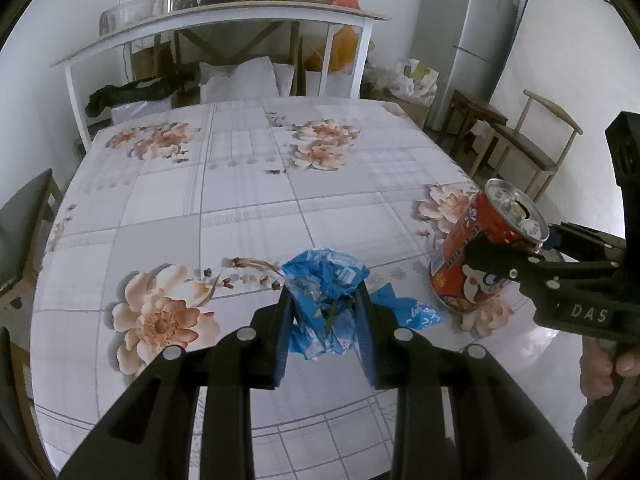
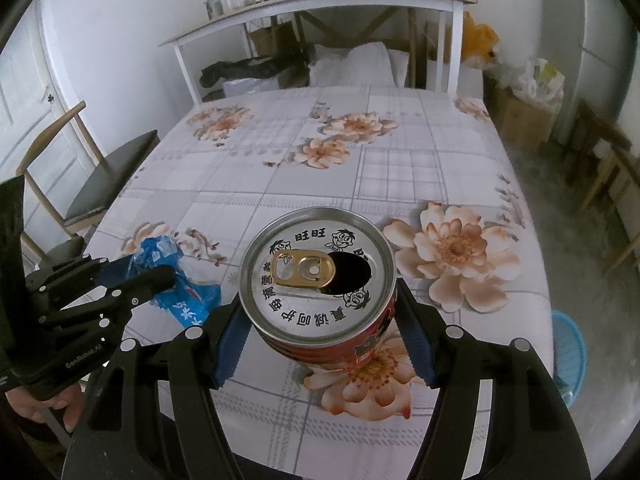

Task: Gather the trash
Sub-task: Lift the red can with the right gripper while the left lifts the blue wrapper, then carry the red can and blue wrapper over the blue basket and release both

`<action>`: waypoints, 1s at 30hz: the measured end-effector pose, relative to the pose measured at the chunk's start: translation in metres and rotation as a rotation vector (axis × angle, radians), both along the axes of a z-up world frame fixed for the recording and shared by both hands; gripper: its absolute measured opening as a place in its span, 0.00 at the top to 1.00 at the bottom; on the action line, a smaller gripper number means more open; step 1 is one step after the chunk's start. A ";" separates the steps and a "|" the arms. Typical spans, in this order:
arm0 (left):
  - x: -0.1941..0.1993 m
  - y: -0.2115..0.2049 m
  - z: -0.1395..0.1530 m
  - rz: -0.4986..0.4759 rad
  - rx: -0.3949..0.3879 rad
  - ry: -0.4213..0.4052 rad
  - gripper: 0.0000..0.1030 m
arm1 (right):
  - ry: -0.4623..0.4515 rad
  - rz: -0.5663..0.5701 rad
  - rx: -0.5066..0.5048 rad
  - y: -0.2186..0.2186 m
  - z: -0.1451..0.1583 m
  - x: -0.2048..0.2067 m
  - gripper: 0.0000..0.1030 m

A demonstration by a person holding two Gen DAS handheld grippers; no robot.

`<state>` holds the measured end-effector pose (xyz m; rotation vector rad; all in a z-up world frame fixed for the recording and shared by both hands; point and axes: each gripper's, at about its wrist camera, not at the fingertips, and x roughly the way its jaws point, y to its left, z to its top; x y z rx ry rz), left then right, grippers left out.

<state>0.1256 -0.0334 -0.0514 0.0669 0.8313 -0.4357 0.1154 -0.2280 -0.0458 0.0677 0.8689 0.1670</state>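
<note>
A crumpled blue plastic wrapper (image 1: 324,292) lies near the front of the floral-cloth table (image 1: 240,200). My left gripper (image 1: 324,320) is shut on the wrapper, its fingers pressing it on both sides. The wrapper also shows in the right wrist view (image 2: 188,300) with the left gripper (image 2: 160,276) on it. A red drink can (image 2: 320,284) with an open pull-tab top sits between the fingers of my right gripper (image 2: 324,336), which is shut on the can. In the left wrist view the can (image 1: 480,256) is tilted, held just above the table at the right.
A white shelf table (image 1: 224,28) with jars and pots stands behind the table. Wooden chairs stand at the left (image 2: 100,176) and right (image 1: 532,140). A blue basket (image 2: 568,344) sits on the floor at the right. A fridge (image 1: 464,36) is at the back right.
</note>
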 end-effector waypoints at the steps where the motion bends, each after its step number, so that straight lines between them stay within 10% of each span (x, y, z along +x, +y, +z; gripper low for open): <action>1: -0.001 0.000 0.001 0.000 -0.001 -0.002 0.73 | -0.001 -0.001 0.001 0.000 0.000 -0.001 0.38; 22: -0.013 -0.032 0.038 -0.065 -0.022 -0.078 0.73 | -0.085 -0.066 0.047 -0.039 0.025 -0.029 0.38; 30: -0.005 -0.099 0.079 -0.243 -0.106 -0.107 0.73 | -0.186 -0.329 0.038 -0.132 0.059 -0.075 0.38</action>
